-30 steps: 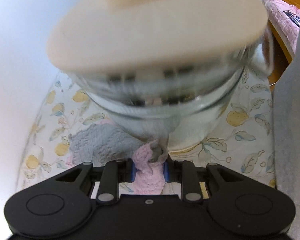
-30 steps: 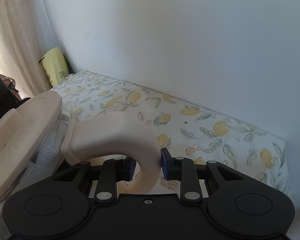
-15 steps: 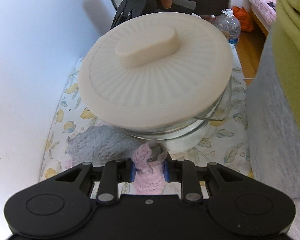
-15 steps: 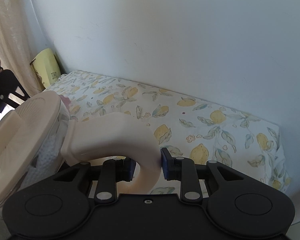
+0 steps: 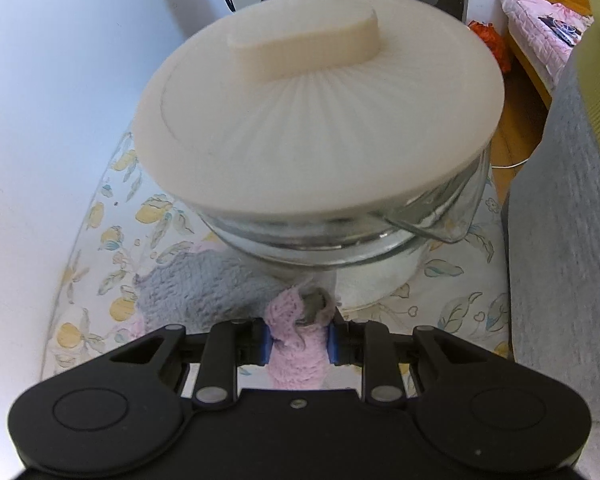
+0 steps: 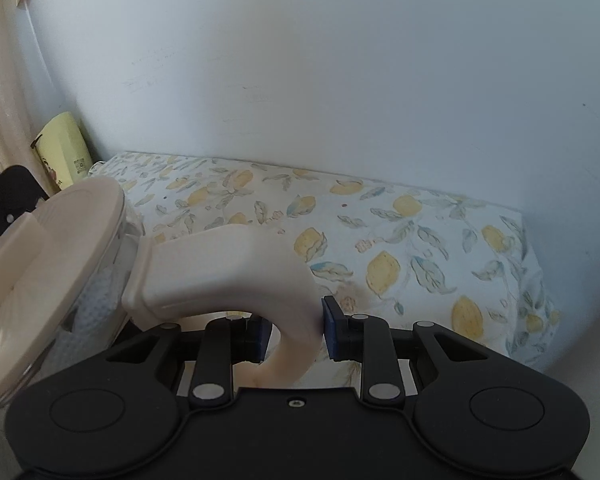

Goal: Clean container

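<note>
Glass round jug with its cream ribbed lid gets steadied by the right gripper clenching its cream curved handle, so the left gripper, pinching a pink-grey knitted cloth, can wipe at 6 o'clock.

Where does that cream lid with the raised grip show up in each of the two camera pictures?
Left wrist view: the lid fills the upper middle, sitting on the glass jug.
Right wrist view: the lid is at the left edge, seen side-on and tilted.
Shared landmark: the lemon-print cloth lies beneath in both.
</note>
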